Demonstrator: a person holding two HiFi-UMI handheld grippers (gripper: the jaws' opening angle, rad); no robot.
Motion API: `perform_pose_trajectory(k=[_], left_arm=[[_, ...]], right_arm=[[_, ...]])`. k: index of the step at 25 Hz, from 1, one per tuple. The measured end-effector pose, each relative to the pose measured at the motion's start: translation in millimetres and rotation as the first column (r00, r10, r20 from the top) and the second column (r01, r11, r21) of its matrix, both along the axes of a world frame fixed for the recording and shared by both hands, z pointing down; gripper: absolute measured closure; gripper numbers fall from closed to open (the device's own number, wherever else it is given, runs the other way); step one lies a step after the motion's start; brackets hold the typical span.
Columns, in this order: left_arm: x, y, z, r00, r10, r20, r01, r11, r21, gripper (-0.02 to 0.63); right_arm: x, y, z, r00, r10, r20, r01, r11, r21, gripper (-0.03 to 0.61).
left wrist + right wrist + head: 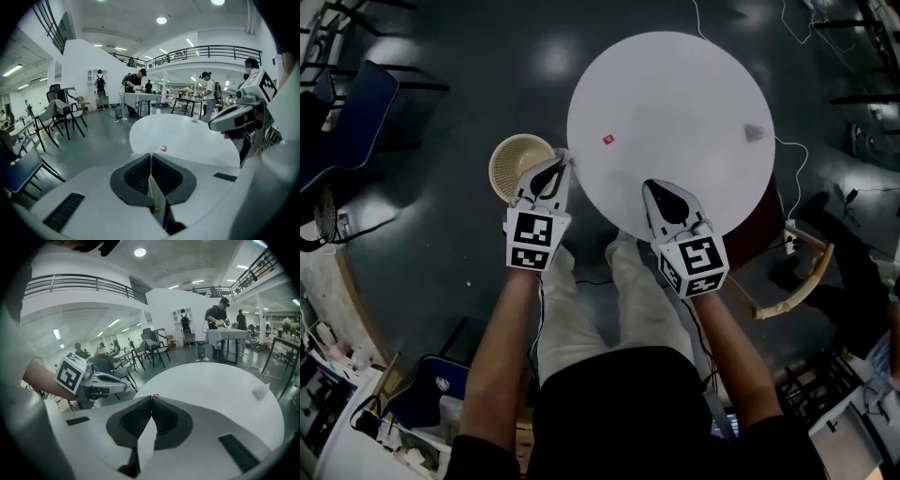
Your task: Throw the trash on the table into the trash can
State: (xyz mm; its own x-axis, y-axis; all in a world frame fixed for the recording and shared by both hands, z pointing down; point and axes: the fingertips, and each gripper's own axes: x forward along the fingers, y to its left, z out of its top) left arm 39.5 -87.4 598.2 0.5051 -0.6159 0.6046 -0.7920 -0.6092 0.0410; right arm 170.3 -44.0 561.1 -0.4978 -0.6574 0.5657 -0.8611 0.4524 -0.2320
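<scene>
Two white tools hovering shut and empty at the desk's near edge.
The left tool (562, 160) and right tool (649, 186) are each holding their jaws pressed together on nothing, likely poised before a pick. A small red scrap (607, 141) and a crumpled pale wad (756, 132) are lying well apart on the round white desk (675, 84). The beige woven trash can (514, 165) is standing on the floor just beside the desk's left edge.

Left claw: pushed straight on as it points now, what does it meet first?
Likely the near edge of the round white table, then the small red scrap just beyond the shut left claw. Height above the tabletop is unclear.
</scene>
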Motion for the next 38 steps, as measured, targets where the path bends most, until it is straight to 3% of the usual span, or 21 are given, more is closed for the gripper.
perform_pose_trajectory(k=[18,29,38], left_arm=[[-183,5,65,0.991,-0.133,-0.006,0.132,0.989,-0.062,0.598],[-242,7,154,0.984,-0.179,0.018,0.179,0.974,-0.139,0.598],[-251,7,203,0.987,-0.159,0.005,0.157,0.965,-0.211,0.595]], right_arm=[[-182,-14,54,0.994,-0.105,0.011,0.105,0.993,-0.051,0.561],[-260,-12,99,0.986,-0.165,0.005,0.165,0.983,-0.082,0.561],[-271,-12,127,0.989,-0.146,0.000,0.145,0.984,-0.103,0.561]])
